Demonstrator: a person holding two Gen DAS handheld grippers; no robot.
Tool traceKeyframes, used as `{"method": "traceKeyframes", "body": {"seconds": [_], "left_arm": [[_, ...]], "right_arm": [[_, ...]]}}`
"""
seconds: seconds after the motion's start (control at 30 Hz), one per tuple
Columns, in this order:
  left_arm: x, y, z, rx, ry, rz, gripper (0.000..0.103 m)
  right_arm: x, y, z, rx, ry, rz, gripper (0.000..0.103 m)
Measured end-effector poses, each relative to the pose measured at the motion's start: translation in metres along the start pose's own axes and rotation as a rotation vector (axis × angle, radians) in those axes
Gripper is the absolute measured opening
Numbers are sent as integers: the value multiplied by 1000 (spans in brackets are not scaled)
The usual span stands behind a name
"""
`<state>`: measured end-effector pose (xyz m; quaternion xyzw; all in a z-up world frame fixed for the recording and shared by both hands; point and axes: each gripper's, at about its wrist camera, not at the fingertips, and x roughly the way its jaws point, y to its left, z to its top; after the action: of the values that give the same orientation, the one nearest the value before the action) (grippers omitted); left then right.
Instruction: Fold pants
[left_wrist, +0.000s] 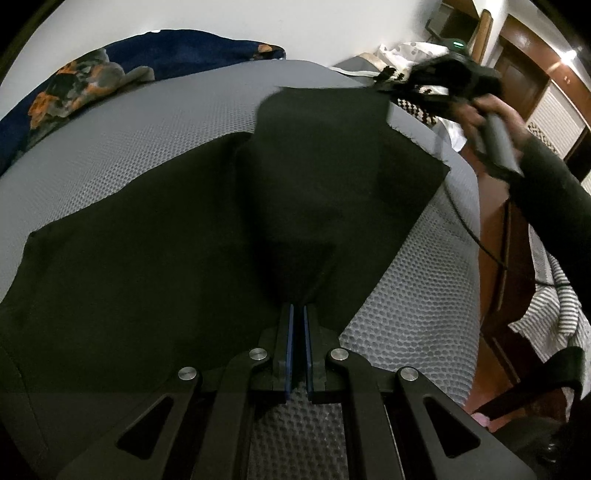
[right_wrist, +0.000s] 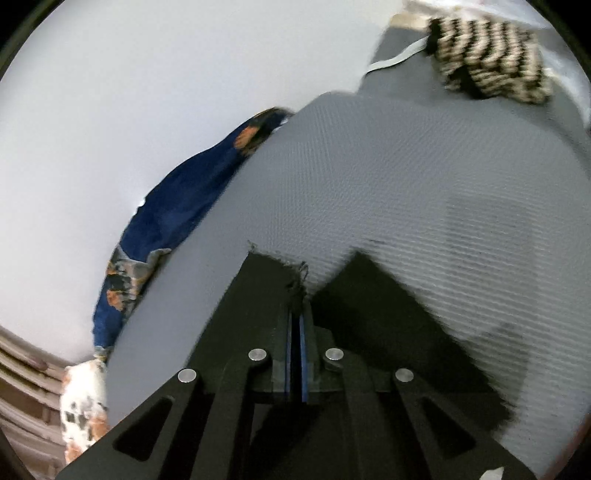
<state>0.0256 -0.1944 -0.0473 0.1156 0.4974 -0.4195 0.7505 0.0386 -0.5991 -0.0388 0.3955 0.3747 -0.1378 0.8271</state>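
Black pants (left_wrist: 177, 236) lie spread on a grey mesh mattress (left_wrist: 155, 122). My left gripper (left_wrist: 298, 308) is shut on the near edge of the pants, pinching the cloth between its blue pads. My right gripper (right_wrist: 296, 314) is shut on another edge of the pants (right_wrist: 369, 306), with frayed threads sticking out past the tips. In the left wrist view the right gripper (left_wrist: 439, 79) is held by a hand at the far right end of the pants, lifted above the mattress.
A dark blue floral blanket (left_wrist: 110, 74) lies along the far wall. A black and white patterned cloth (right_wrist: 487, 59) sits at the mattress head. A striped cloth (left_wrist: 554, 310) and wooden furniture (left_wrist: 528, 62) are to the right, past the mattress edge.
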Motion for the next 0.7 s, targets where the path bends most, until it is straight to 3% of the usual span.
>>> {"method": "traceKeyframes", "body": {"seconds": [0.13,0.27,0.7], "left_arm": [[6,-6,-2,36,6,6,5],[12,-18,-5,96,24,24,5],[12,-21,-7,129,31,15,5]], "right_arm": [[-32,-52,-31,75,-11,-76,3],[-36,-91,-59,138,12,-143,3],[-44,-82,-67,88,-22,-195,3]]}}
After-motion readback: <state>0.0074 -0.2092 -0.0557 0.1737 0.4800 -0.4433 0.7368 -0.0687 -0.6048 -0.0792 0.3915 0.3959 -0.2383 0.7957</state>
